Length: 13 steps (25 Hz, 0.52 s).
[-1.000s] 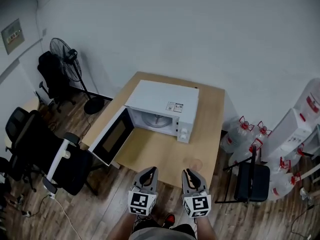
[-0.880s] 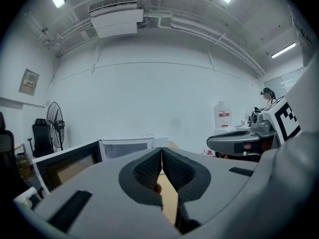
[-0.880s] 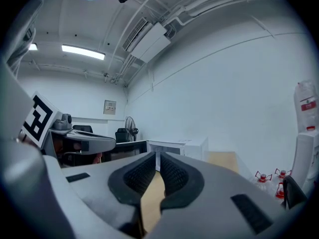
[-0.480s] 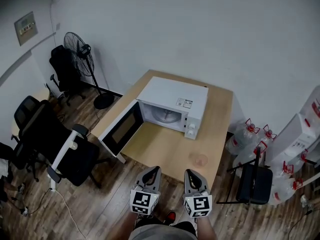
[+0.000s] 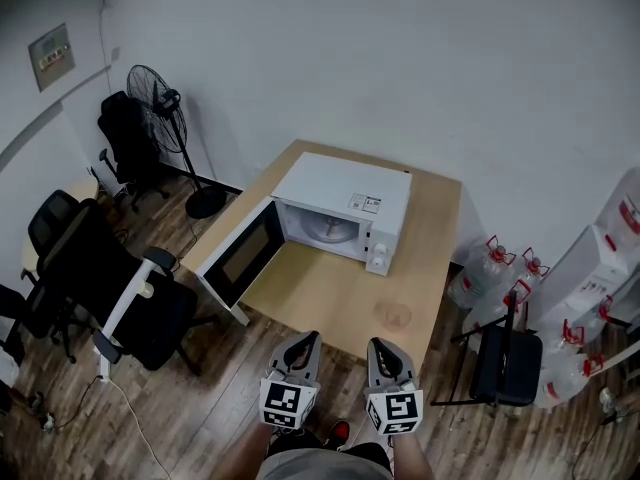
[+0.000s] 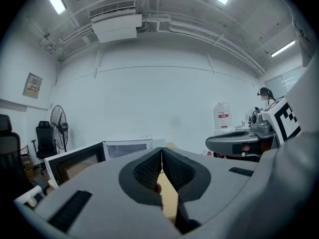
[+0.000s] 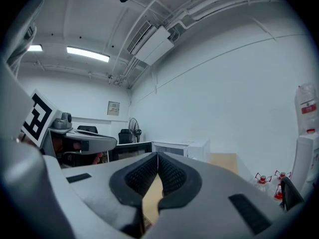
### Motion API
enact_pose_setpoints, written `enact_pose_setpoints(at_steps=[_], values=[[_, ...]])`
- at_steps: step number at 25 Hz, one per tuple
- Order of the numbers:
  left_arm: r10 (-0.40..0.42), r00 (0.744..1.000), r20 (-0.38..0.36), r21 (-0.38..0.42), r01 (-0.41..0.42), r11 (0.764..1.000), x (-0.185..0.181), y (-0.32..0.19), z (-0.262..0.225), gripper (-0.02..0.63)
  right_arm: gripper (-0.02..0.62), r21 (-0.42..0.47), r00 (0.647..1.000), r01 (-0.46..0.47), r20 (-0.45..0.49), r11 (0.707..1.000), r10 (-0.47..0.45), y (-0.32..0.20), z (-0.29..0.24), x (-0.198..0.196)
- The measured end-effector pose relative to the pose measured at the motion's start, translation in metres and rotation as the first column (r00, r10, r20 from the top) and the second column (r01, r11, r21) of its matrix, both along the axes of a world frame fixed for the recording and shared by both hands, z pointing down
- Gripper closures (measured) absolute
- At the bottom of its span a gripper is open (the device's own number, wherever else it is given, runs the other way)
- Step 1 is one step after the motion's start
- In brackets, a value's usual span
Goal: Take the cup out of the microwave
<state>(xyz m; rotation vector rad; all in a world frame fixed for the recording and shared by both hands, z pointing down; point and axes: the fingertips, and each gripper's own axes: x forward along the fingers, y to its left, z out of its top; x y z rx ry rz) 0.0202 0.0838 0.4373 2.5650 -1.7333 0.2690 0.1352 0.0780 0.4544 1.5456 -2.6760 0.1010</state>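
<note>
Holding left gripper (image 5: 302, 341) and right gripper (image 5: 381, 347) fully closed, gripping nothing. Seeing what is probably the cup (image 5: 393, 315) standing on the table (image 5: 300, 298), outside the open microwave (image 5: 340, 193), ahead, nearer the right gripper.

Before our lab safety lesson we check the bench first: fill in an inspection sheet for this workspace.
Surface: wooden table, mostly bare.
Job's things: microwave, door open, no cup seen inside; faint round clear thing on the table, perhaps the cup.
Clutter: nothing seen.
Grippers: left gripper and right gripper shut, empty, near the table's front edge.
Cables: one cable on the floor.
Surroundings: fan, office chairs, water bottles.
</note>
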Motion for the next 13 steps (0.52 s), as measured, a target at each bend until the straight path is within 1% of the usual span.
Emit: enact_pose_setpoints(at_steps=[13], values=[[-0.005,1.000,0.002,0.007,0.005,1.000,0.0045,0.0105,-0.0009,0.583,0.575,-0.001,1.000,0.002,0.004,1.000,-0.002,0.0104,0.0002,0.0052]])
